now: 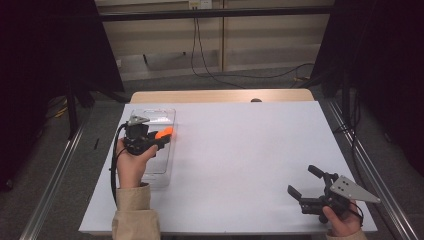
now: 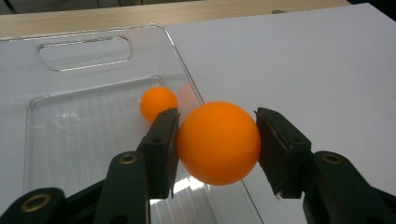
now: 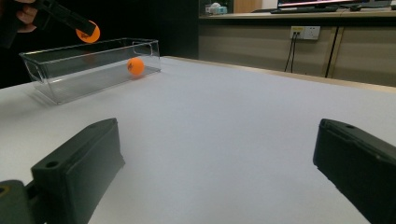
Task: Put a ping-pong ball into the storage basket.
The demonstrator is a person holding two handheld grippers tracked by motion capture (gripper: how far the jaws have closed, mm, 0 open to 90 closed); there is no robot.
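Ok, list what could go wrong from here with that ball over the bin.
1. The held orange ball hangs over the clear bin's right wall, not its middle; released here, it may strike the rim and roll off across the table.
2. Only two narrow pads of the left gripper pinch the smooth ball, so it could slip early.
3. Dropped from above, it may hit the ball in the bin and bounce out.

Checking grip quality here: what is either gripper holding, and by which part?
The left gripper clamps an orange ball across its middle, above the clear bin. The right gripper is open, holding nothing.
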